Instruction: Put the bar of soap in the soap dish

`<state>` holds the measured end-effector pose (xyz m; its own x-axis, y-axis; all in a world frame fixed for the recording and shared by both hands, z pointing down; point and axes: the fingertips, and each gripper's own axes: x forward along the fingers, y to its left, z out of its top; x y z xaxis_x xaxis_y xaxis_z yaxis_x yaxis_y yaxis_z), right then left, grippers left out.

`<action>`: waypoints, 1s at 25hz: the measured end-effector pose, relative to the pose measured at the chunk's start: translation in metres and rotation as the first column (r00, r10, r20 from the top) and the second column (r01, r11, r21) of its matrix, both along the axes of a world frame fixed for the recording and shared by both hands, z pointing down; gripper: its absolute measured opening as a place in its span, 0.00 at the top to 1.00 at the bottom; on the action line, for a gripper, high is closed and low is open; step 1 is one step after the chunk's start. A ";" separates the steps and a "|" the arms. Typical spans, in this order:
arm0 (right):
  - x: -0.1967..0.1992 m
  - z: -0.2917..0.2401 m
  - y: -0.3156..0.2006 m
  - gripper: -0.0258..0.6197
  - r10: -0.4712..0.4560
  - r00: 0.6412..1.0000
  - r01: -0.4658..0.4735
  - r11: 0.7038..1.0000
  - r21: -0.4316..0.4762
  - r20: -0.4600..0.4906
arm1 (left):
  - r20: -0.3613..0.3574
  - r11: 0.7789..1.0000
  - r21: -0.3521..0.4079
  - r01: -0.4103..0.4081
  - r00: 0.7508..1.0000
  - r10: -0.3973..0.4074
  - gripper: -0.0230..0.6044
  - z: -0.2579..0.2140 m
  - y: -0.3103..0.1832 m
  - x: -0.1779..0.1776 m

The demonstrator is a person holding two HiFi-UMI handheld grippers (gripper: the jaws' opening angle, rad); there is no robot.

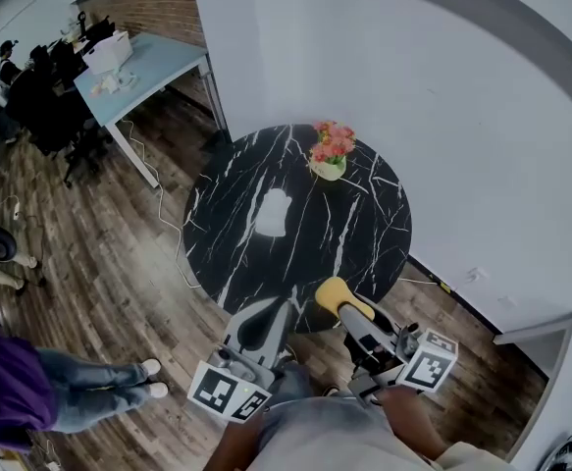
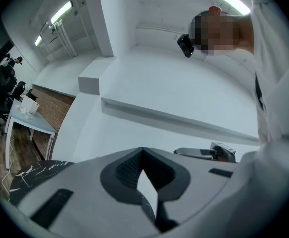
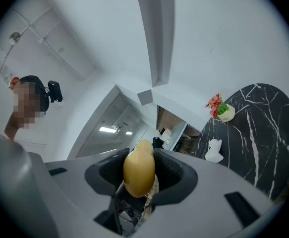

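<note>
Your left gripper (image 2: 143,156): jaws together, nothing between them. The white soap dish (image 1: 274,212) sits mid black marble table (image 1: 364,238), apart from the flower pot (image 1: 329,163). Your right gripper (image 1: 348,310) clamps the yellow bar of soap (image 3: 139,174), lodged between both pads with its end past the tips, short of the table.

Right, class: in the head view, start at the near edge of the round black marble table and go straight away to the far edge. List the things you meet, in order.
yellow bar of soap → white soap dish → pot of pink flowers
</note>
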<state>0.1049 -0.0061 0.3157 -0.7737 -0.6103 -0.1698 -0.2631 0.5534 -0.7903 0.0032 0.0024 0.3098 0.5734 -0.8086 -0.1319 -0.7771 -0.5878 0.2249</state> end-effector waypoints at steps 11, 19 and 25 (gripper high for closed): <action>-0.046 -0.012 -0.034 0.71 0.020 1.000 -0.021 1.000 0.022 0.008 | 0.004 0.999 0.031 -0.030 1.000 0.030 0.96 -0.012 -0.037 -0.042; -0.064 -0.011 -0.048 0.71 0.022 1.000 -0.022 1.000 0.021 0.000 | 0.004 0.998 0.035 -0.044 0.999 0.043 0.96 -0.012 -0.053 -0.055; -0.068 -0.009 -0.066 0.71 0.018 1.000 -0.018 1.000 0.026 -0.012 | 0.003 0.999 0.029 -0.043 0.999 0.043 0.96 -0.007 -0.070 -0.058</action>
